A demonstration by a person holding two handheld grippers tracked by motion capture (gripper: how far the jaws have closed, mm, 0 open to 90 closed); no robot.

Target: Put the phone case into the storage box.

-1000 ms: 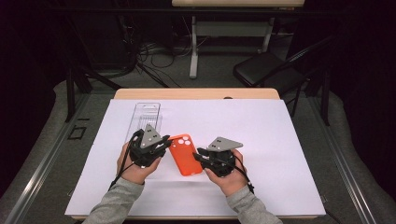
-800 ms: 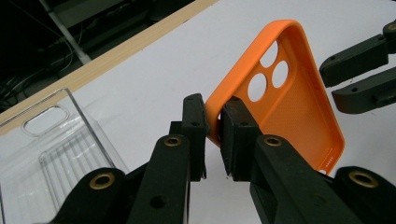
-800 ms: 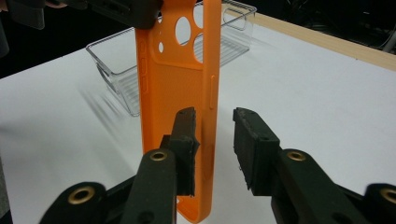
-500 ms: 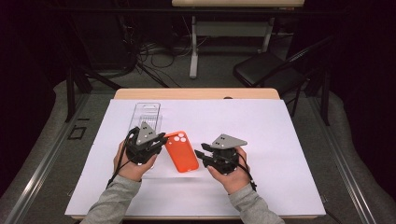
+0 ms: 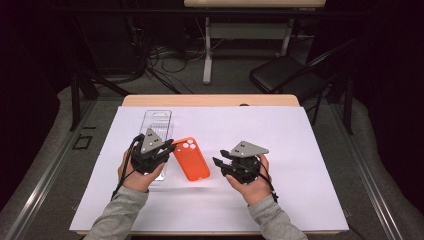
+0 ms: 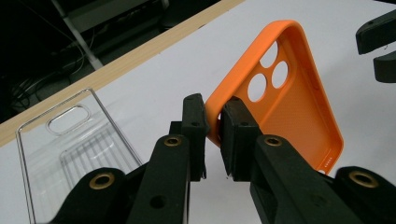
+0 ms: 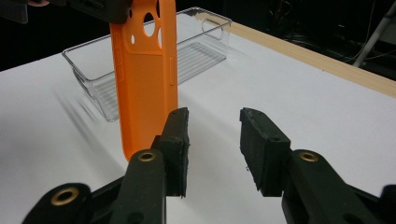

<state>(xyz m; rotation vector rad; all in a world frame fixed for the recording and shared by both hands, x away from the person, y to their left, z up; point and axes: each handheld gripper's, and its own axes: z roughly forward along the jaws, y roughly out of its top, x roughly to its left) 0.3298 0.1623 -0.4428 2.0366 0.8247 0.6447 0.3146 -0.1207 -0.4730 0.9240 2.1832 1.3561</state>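
Observation:
An orange phone case (image 5: 191, 159) with round camera holes lies at the middle of the white sheet. My left gripper (image 5: 170, 147) is shut on its rim near the camera-hole corner. In the left gripper view the two jaws pinch the orange phone case (image 6: 289, 112) at its edge, and that end looks lifted. The left gripper (image 6: 213, 135) comes from the case's left. My right gripper (image 5: 217, 162) stands open just right of the case, apart from it. In the right gripper view the orange phone case (image 7: 144, 88) rises left of the open right gripper (image 7: 215, 144).
A clear plastic tray (image 5: 156, 125) lies behind the left hand; it is also seen in the left gripper view (image 6: 70, 144) and the right gripper view (image 7: 187, 51). The white sheet (image 5: 300, 150) covers the wooden table (image 5: 210, 100). A black chair (image 5: 285, 75) stands beyond.
The case has shifted a little left with the left gripper. The right gripper has drawn back to the right and now stands apart from the case's edge.

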